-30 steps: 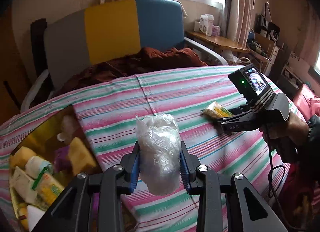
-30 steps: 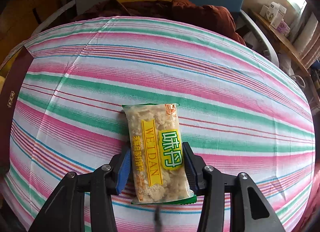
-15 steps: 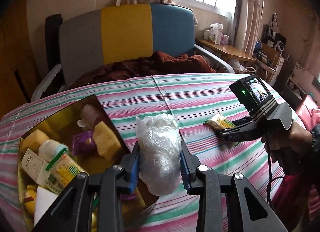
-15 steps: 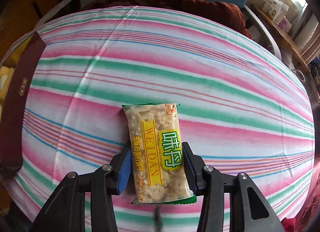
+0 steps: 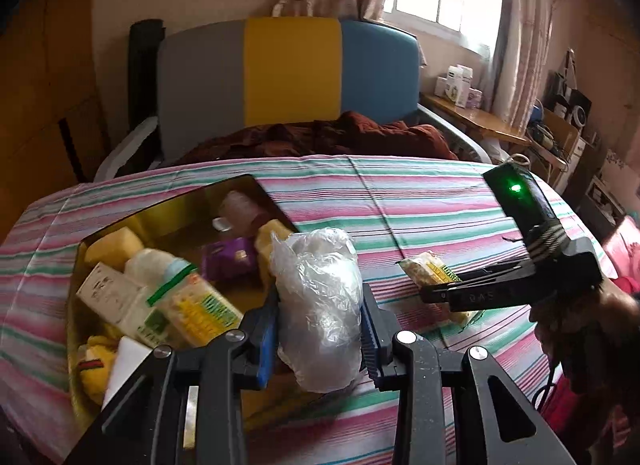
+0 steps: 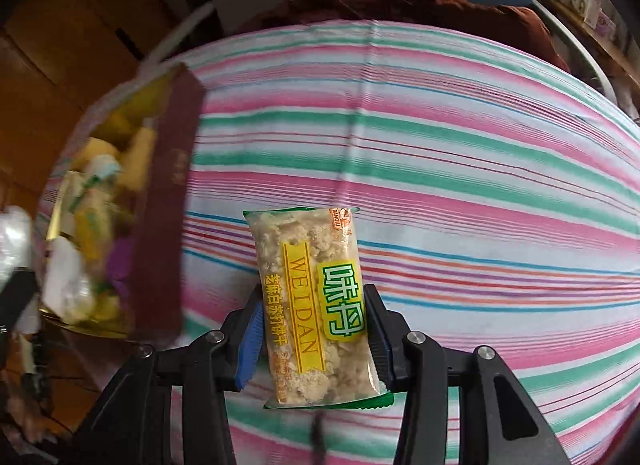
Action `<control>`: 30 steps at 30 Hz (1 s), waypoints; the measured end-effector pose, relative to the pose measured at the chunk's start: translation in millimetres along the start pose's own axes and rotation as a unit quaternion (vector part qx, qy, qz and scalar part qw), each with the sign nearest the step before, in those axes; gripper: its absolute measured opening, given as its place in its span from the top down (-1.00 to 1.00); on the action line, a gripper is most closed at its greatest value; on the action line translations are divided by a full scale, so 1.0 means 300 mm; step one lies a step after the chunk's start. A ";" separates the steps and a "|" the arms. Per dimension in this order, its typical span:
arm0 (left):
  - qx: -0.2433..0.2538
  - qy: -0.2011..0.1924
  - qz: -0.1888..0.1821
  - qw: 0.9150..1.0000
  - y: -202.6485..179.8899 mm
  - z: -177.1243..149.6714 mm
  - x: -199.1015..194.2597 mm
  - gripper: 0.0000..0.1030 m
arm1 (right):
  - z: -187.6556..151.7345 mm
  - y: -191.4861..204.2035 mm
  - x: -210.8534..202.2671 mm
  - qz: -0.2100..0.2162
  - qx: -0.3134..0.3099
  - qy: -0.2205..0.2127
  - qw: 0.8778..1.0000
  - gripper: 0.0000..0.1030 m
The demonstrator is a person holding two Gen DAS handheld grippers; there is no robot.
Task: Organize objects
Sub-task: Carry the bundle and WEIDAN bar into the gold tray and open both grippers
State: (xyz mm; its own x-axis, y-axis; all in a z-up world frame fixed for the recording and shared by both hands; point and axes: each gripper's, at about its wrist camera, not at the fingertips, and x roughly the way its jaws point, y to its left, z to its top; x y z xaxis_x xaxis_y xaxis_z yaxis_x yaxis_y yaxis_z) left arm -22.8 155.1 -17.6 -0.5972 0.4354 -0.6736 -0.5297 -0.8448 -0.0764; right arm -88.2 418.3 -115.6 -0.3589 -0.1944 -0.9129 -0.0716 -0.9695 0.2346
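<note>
Crinkled plastic bag (image 5: 318, 313) sits pinched in the left gripper (image 5: 318, 331), now beside the gold box (image 5: 76, 305). Right gripper (image 6: 314, 335) clamps the cracker packet (image 6: 316, 301), which has come nearer that box.

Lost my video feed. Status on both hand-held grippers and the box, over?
Left hand-held gripper shut on clear plastic bag, beside the box. Right hand-held gripper shut on cracker packet. Box nearly full, nothing blocking.

Tabletop (image 6: 460, 169) right of box (image 6: 164, 225) bare, striped cloth open for passage. Box interior crowded: cartons, bottle (image 5: 160, 265), yellow blocks; little free room. Box wall stands between right claw (image 6: 316, 329) and contents. Right claw occupies tabletop's right part.
</note>
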 end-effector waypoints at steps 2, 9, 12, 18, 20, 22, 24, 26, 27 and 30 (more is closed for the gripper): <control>-0.008 -0.002 0.004 1.000 0.030 -0.009 -0.007 0.31 | 0.036 0.025 0.005 0.016 0.007 -0.015 1.000 0.11; -0.036 0.001 0.017 0.999 0.126 -0.053 -0.021 0.31 | -0.141 0.222 -0.135 0.074 0.018 -0.060 0.995 0.11; -0.049 0.003 0.021 0.999 0.158 -0.076 -0.028 0.31 | -0.134 0.278 -0.153 0.088 0.010 -0.076 0.993 0.11; -0.081 0.005 0.020 0.997 0.237 -0.102 -0.048 0.31 | -0.100 0.423 -0.193 0.104 -0.029 -0.091 0.990 0.11; -0.100 0.003 0.026 0.995 0.277 -0.098 -0.053 0.31 | -0.071 0.466 -0.186 0.107 -0.038 -0.095 0.989 0.11; -0.115 0.002 0.026 0.993 0.308 -0.091 -0.056 0.31 | -0.045 0.496 -0.181 0.110 -0.043 -0.097 0.988 0.11; -0.132 0.002 0.022 0.991 0.343 -0.083 -0.054 0.31 | -0.013 0.530 -0.175 0.110 -0.050 -0.100 0.988 0.11; -0.136 0.002 0.025 0.990 0.358 -0.066 -0.046 0.31 | 0.012 0.558 -0.172 0.112 -0.054 -0.101 0.987 0.11; -0.138 0.001 0.024 0.990 0.362 -0.058 -0.042 0.31 | 0.031 0.573 -0.162 0.112 -0.055 -0.101 0.987 0.10; -0.146 -0.007 0.024 0.989 0.377 -0.019 -0.017 0.18 | 0.100 0.596 -0.123 0.123 -0.045 -0.099 0.986 0.07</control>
State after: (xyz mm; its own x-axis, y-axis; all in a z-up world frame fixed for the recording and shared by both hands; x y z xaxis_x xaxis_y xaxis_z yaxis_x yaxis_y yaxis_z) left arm -76.4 55.4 -26.9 -0.6260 0.3959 -0.6718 -0.3063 -0.9171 -0.2550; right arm -115.8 256.6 -29.8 -0.5310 -0.4002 -0.7469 0.1202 -0.9081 0.4012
